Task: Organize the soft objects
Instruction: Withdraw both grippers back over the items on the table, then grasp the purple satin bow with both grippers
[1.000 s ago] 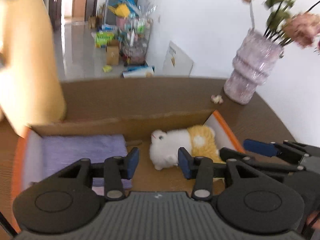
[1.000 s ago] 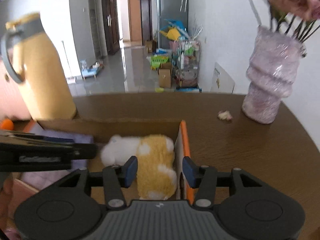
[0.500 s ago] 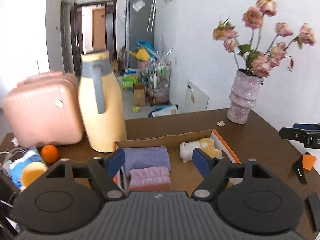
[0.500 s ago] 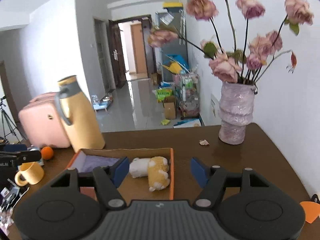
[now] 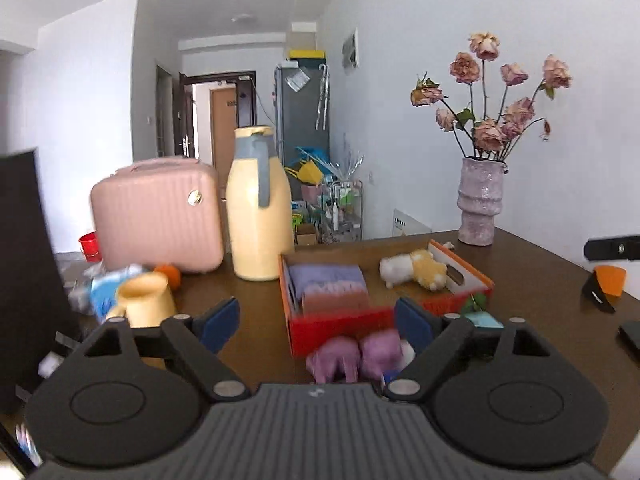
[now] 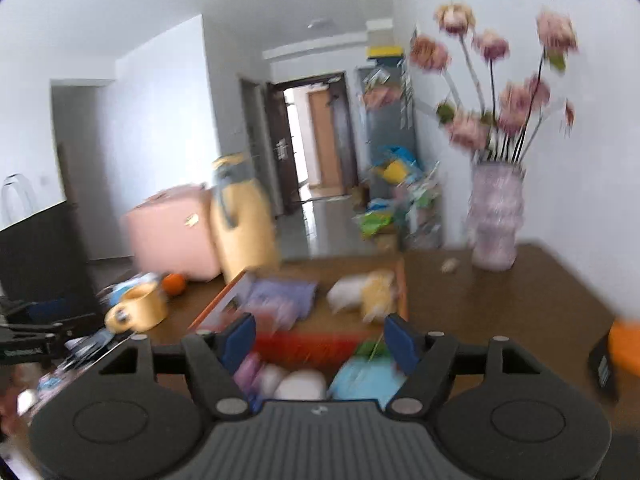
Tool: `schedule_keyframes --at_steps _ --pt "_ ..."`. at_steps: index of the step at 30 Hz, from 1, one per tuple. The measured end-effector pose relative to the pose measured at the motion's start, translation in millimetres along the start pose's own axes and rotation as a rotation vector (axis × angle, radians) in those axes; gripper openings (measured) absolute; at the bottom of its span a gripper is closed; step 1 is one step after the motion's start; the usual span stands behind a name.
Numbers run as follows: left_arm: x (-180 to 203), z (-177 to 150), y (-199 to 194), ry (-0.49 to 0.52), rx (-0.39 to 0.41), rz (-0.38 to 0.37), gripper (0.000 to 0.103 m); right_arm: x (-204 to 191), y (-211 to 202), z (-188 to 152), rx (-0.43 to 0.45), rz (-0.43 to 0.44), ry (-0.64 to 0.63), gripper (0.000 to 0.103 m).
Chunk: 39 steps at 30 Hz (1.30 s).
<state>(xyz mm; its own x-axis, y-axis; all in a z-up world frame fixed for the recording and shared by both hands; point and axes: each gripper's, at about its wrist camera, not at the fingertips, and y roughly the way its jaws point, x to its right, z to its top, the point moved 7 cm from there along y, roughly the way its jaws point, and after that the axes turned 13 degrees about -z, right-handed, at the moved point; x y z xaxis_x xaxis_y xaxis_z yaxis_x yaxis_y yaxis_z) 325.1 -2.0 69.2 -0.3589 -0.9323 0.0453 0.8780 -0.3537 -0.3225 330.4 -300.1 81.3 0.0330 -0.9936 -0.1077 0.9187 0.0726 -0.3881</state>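
Note:
An orange cardboard box [image 5: 344,322] sits on the brown table. It holds a folded purple towel [image 5: 326,274], a pink-purple towel [image 5: 334,298] and a white-and-yellow plush animal [image 5: 414,270]. A purple plush toy [image 5: 356,356] lies on the table in front of the box, with a light blue soft item [image 5: 486,322] to its right. My left gripper [image 5: 318,324] is open and empty, held back from the box above the purple plush. My right gripper [image 6: 318,338] is open and empty; its view is blurred and shows the box [image 6: 312,346] and the plush animal [image 6: 364,290].
A yellow thermos jug [image 5: 258,208], a pink case [image 5: 158,214], a yellow mug [image 5: 140,300] and an orange [image 5: 168,272] stand left of the box. A vase of dried roses [image 5: 480,206] stands at the back right. An orange-and-black object [image 5: 604,286] lies at the right edge.
Both grippers have pulled back and up from the box and opened wider. The plush animal stays in the box. The purple plush in front of the box has come into view.

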Motion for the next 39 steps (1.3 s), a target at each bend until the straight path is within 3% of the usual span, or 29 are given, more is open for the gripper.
schedule_keyframes --at_steps 3,6,8,12,19,22,24,26,29,31,34,36,39 --pt "16.5 -48.0 -21.1 -0.013 -0.015 0.002 0.094 -5.7 -22.6 -47.4 -0.015 0.042 0.021 0.070" --pt "31.6 -90.0 -31.8 -0.026 -0.054 0.025 0.094 -11.2 -39.0 -88.6 -0.005 -0.018 -0.004 0.070" --pt "41.0 -108.6 -29.6 -0.016 -0.122 -0.005 0.094 -13.6 -43.5 -112.9 -0.019 -0.029 -0.009 0.071" --pt "48.2 -116.2 -22.0 0.047 -0.145 0.005 0.094 -19.9 -35.8 -144.5 -0.102 0.006 -0.046 0.069" --pt "27.2 -112.3 7.2 -0.079 -0.145 -0.024 0.094 -43.5 -22.5 -136.5 -0.087 0.053 -0.052 0.059" --pt "10.5 -104.2 30.2 -0.089 -0.132 -0.019 0.085 -59.7 -0.1 -119.0 -0.089 0.068 -0.074 0.059" --pt "-5.7 -94.4 53.2 -0.116 -0.140 -0.028 0.070 -72.7 28.7 -100.1 -0.096 0.073 -0.099 0.059" --pt "-23.2 -84.7 82.8 -0.171 -0.159 -0.076 0.062 -84.6 62.3 -83.5 -0.126 0.075 -0.117 0.057" --pt "-41.5 -71.0 123.1 -0.224 -0.147 -0.137 0.060 -106.0 120.2 -65.0 -0.203 0.091 -0.152 0.049" --pt "-50.8 -67.6 147.4 -0.240 -0.157 -0.136 0.059 -118.7 156.6 -57.3 -0.255 0.103 -0.158 0.046" --pt "-63.0 -74.1 172.0 -0.299 -0.198 -0.163 0.044 -129.6 202.9 -58.3 -0.306 0.044 -0.179 0.042" --pt "-69.8 -82.4 181.3 -0.351 -0.225 -0.207 0.019 -132.4 218.9 -61.6 -0.326 0.042 -0.171 0.035" --pt "-76.3 -91.6 186.8 -0.401 -0.261 -0.247 0.006 -136.9 225.0 -66.3 -0.313 0.065 -0.177 0.023"
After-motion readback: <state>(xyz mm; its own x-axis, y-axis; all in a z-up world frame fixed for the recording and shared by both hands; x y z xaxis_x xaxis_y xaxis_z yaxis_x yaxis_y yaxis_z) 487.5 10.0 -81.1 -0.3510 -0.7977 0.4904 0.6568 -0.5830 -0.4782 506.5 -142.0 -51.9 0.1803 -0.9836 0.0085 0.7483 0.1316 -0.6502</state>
